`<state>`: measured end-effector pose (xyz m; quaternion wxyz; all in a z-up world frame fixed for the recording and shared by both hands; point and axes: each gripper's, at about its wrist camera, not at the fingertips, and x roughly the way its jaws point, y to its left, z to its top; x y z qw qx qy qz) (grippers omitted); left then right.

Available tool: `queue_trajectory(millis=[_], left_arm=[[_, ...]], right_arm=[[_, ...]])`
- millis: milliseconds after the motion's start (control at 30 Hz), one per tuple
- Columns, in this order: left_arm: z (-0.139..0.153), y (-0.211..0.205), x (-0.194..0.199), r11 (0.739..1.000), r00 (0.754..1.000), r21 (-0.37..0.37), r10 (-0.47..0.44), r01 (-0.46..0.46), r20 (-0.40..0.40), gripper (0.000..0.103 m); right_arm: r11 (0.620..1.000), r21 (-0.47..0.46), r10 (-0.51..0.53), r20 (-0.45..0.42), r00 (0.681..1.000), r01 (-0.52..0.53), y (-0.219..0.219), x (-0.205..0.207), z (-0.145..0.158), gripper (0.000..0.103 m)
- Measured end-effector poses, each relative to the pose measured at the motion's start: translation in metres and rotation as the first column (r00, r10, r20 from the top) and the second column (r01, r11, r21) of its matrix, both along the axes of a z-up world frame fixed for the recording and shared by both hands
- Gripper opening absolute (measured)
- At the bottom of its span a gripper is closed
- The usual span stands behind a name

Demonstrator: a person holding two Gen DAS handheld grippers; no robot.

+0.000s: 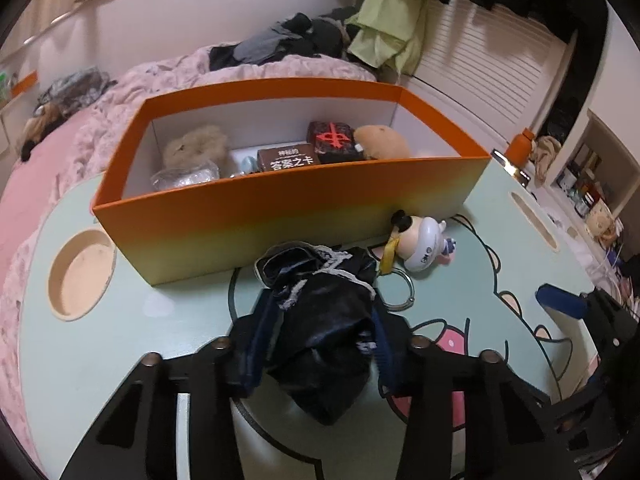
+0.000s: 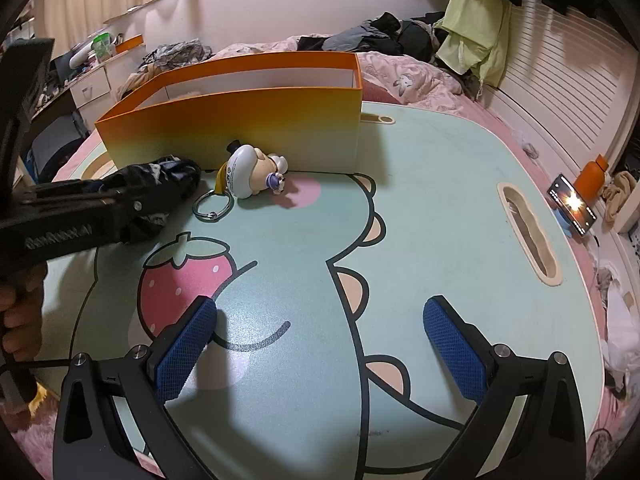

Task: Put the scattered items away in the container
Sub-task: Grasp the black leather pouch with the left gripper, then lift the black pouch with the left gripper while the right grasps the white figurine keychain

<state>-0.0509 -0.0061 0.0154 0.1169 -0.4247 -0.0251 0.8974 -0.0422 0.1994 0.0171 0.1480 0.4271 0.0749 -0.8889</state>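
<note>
Left wrist view: the left gripper [image 1: 316, 344] is clamped on the crumpled black satin pouch [image 1: 320, 320] at lower centre. It should be carried over the near wall of the orange cardboard box [image 1: 280, 216] before release. The right gripper [image 2: 320, 344] is held wide open, empty.

The left gripper [image 1: 316, 344] is clamping dark fabric between its jaws, angled steeply downward, a hand [image 2: 20, 320] gripping its handle. The right gripper [image 2: 320, 344] is hovering with jaws spread wide, nothing between them.

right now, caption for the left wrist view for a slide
Left gripper shut on a black cloth bundle before the orange box.
</note>
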Motion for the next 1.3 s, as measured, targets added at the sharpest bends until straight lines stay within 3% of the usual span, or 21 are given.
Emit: queue_trajectory(millis=[200,400,833,1000,1300], left_arm=[[0.020,-0.025,0.028,0.998,0.997,0.056,0.011,-0.006,-0.079,0.033],[0.041,-0.048,0.055,0.999,0.987,0.039,0.042,-0.037,-0.152,0.033],[0.050,-0.054,0.068,0.999,0.981,0.018,0.030,-0.027,-0.192,0.033],[0.050,-0.056,0.069,0.999,0.981,0.019,0.036,-0.033,-0.192,0.033],[0.051,-0.060,0.070,0.999,0.980,0.027,0.048,-0.043,-0.194,0.033]], right_arm=[[1.000,-0.003,0.002,-0.001,1.000,-0.002,0.000,-0.001,0.000,0.103],[1.000,0.001,0.000,0.004,1.000,0.000,-0.001,-0.002,0.000,0.103],[0.996,0.020,0.083,0.014,0.996,-0.083,-0.029,-0.017,0.008,0.103],[0.993,-0.038,0.116,0.013,0.993,-0.115,-0.045,-0.038,0.021,0.103],[0.991,-0.036,0.131,0.091,0.987,-0.129,-0.077,-0.067,0.009,0.070]])
